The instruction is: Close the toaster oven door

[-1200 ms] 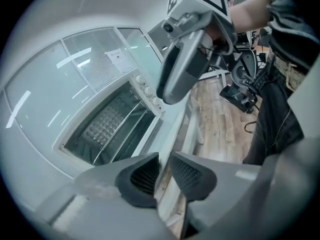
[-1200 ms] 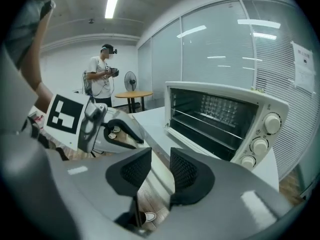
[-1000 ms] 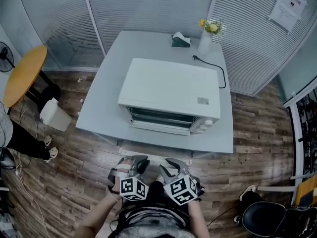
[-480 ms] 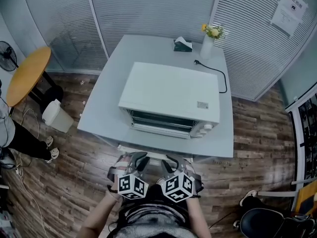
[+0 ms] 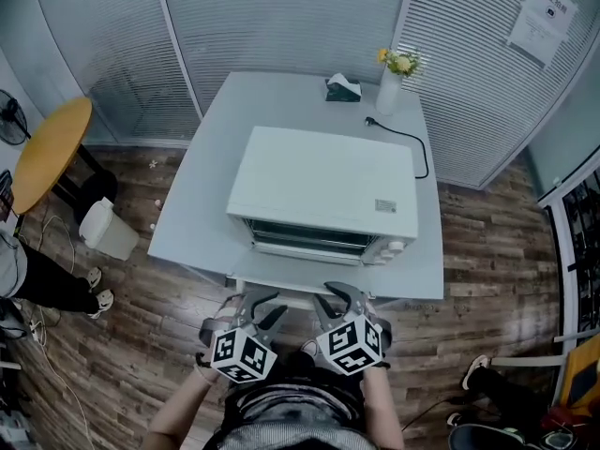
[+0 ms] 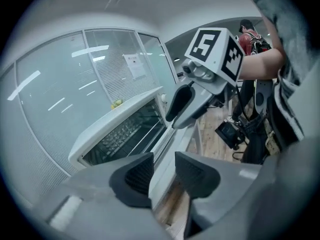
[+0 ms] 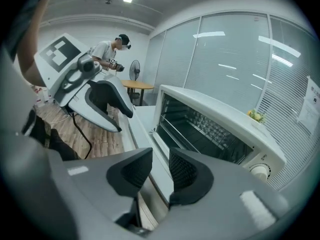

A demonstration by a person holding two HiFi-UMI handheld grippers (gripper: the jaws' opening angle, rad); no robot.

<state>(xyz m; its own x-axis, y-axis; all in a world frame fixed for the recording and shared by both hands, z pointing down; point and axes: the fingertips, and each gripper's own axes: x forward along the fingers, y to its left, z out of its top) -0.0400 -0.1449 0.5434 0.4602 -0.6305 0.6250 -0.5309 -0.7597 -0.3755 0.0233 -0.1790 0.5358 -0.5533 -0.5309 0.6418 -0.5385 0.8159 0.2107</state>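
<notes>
1. Farthest left, a round wooden tabletop (image 5: pixel 47 148) with a smooth orange-brown face stands on the plank-pattern floor (image 5: pixel 487 242); a white, boxy bin (image 5: pixel 108 230) sits near it.
2. A matt grey rectangular table (image 5: pixel 202 204) fills the middle and carries the toaster oven (image 5: pixel 323 186), a white box with rounded corners, set near the front edge.
3. Its door (image 5: pixel 305 248) is open, folded down toward the person, so the wire rack (image 7: pixel 210 131) and the dark cavity show.
4. The left gripper (image 6: pixel 164 170), grey with ribbed black pads, is released. Its jaws have just been opening and nothing sits between them. It hovers off the table's front edge, clear of the door.
5. The right gripper (image 7: pixel 161 171), of the same build, is likewise released. Its jaws have just been opening and are empty. It hovers beside the left one.
6. Each carries a cube (image 5: pixel 234 354) of black-and-white square markers.
7. A small label (image 5: pixel 384 206) on the oven top is too small to read; round knobs (image 5: pixel 398 247) sit at the front right.
8. Behind stand a dark tissue box (image 5: pixel 343 88) and a white vase (image 5: pixel 389 82) of yellow flowers, with a black cord (image 5: pixel 403 139) lying near them.
9. Far right, a paper notice (image 5: pixel 536 17) hangs on the slatted blinds (image 5: pixel 281 17); its print is illegible.
</notes>
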